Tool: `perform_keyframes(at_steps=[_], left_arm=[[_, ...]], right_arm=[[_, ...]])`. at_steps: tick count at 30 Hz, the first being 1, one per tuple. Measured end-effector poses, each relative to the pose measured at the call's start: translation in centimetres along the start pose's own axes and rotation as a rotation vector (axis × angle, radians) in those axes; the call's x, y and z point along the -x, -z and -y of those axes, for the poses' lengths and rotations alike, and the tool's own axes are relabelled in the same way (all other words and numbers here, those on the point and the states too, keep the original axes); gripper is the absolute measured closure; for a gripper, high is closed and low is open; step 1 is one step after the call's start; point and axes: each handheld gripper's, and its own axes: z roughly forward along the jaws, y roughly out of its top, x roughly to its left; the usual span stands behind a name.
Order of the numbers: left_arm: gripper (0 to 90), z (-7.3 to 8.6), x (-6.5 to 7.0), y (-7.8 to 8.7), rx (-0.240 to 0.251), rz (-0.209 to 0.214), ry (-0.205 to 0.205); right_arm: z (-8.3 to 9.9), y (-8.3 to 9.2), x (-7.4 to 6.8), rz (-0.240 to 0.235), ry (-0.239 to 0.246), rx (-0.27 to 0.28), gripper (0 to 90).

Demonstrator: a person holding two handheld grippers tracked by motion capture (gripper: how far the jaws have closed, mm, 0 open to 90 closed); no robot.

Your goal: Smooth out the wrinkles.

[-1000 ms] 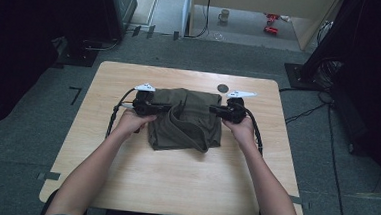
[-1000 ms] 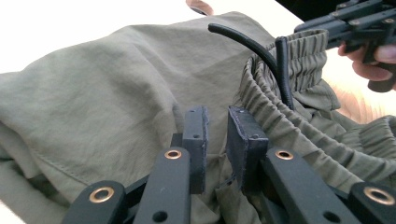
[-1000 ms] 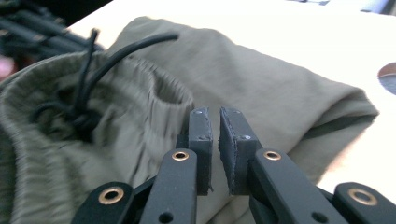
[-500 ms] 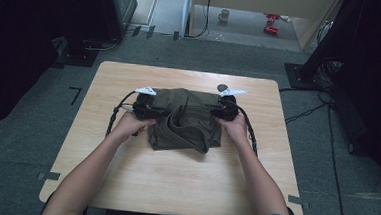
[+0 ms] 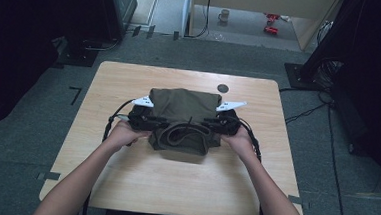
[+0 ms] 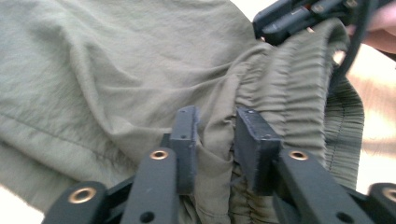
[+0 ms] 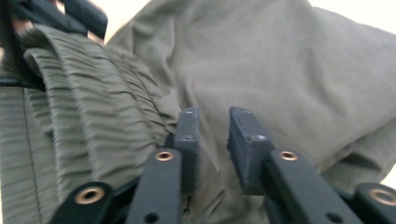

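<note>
Nearest the table's [image 5: 138, 184] front edge, two forearms reaching in, one hand on each tool. Left gripper [image 6: 212, 135] at the left flank of the folded olive garment [image 5: 183, 117], jaws just been opening, a pinch of cloth beside the elastic waistband [image 6: 289, 88] between the pads [image 6: 186, 135] but no longer squeezed tight. Right gripper [image 7: 212, 135] mirrored on the other flank, jaws likewise just been opening, fabric lying loose in the gap, released rather than clenched. Garment sitting mid-table, waistband roll toward the near side, folded body behind it. Farther off, a dark round mark [image 5: 222, 88] on the tabletop. Risk from here: cloth snagging on a pad while pulling away, dragging the fold open; or the springy waistband unrolling once let go.
</note>
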Motion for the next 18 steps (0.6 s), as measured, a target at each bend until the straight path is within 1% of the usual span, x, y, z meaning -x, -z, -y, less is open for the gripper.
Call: perform_keyframes(at_steps=[1, 2, 4, 6, 7, 8, 10, 11, 12, 14, 16, 17, 18], left_arm=[[67.0, 0.1, 0.3, 0.0, -0.008, -0.015, 0.004], [66.3, 0.2, 0.6, 0.0, -0.01, -0.022, 0.0], [64.1, 0.7, 1.2, -0.1, -0.013, -0.04, -0.03], [58.6, 1.1, 1.6, -0.1, -0.029, -0.061, -0.055], [57.0, 1.3, 1.7, -0.1, -0.035, -0.066, -0.066], [55.4, 1.5, 1.7, -0.1, -0.041, -0.069, -0.068], [52.7, 1.9, 1.6, 0.0, -0.049, -0.059, -0.049], [51.6, 2.0, 1.6, 0.0, -0.06, -0.056, -0.045], [51.0, 2.1, 1.6, 0.0, -0.065, -0.053, -0.051], [49.3, 2.3, 1.7, -0.1, -0.068, -0.051, -0.055], [48.2, 2.2, 1.7, 0.1, -0.067, -0.053, -0.054], [47.7, 2.1, 1.7, 0.3, -0.055, -0.054, -0.057], [47.8, 1.8, 1.6, 0.5, -0.042, -0.062, -0.056]], right_arm=[[0.2, 0.1, -0.3, 0.005, 0.004, -0.006, 68.9], [0.3, 0.1, -0.6, 0.007, 0.004, -0.013, 66.9], [0.6, 0.2, -1.1, 0.02, 0.011, -0.024, 61.4], [0.9, 0.3, -1.5, 0.031, 0.023, -0.033, 58.6], [1.1, 0.4, -1.7, 0.033, 0.025, -0.046, 55.4], [1.3, 0.3, -1.9, 0.036, 0.038, -0.048, 51.7], [1.6, 0.4, -2.1, 0.053, 0.044, -0.054, 46.4], [1.9, 0.4, -2.2, 0.055, 0.042, -0.053, 44.2], [2.1, 0.4, -2.2, 0.057, 0.036, -0.054, 42.3], [2.6, 0.2, -2.1, 0.047, 0.016, -0.058, 38.9], [3.0, 0.2, -1.8, 0.049, 0.006, -0.065, 38.3], [3.1, 0.2, -1.7, 0.051, -0.003, -0.071, 37.7], [3.1, 0.3, -1.6, 0.047, -0.008, -0.072, 39.0]])
